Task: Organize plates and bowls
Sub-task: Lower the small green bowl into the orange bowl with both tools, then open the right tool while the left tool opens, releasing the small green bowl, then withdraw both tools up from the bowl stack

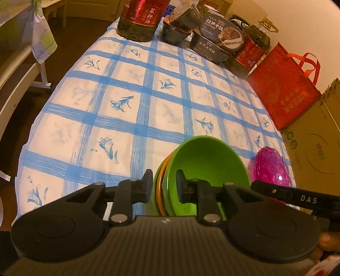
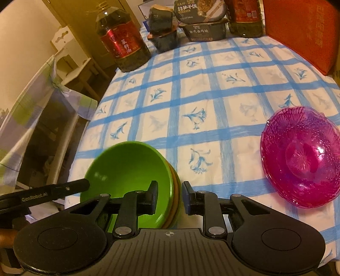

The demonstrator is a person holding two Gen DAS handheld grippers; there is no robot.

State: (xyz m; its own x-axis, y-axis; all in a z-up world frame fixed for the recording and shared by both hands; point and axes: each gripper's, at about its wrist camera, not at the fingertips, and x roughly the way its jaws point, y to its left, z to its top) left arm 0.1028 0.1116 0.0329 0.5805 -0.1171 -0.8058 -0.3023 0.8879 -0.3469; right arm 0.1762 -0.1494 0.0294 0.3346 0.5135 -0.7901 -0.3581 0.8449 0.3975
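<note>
The left gripper (image 1: 164,187) had its jaws closed on the rim of a stack of nested plastic bowls (image 1: 204,169), green on the inside with an orange one showing at the edge; one jaw sat inside the top bowl and the other against the outer wall. The right gripper (image 2: 169,197) clamped the opposite rim of the same stack in the same way, one jaw inside the green bowl and one outside it. The stack was tilted, its mouth facing away from the cameras, at the near edge of the tabletop (image 1: 148,89), which was covered with a white cloth checked in blue with blue flower prints.

Beside the stack, apart from it and to its right, a translucent magenta plate with a moulded pattern (image 2: 301,157) lay flat on the cloth, touched by neither gripper.

Beyond the stack the cloth stretched to the far edge, where a large bottle of cooking oil with a red label (image 1: 140,19), dark instant-meal boxes (image 1: 214,42) and a second oil bottle (image 1: 255,44) stood in a row. A red fabric tote bag (image 1: 286,89) stood along the right side, nearer than the row, with a cardboard box (image 1: 314,148) just beside it.
</note>
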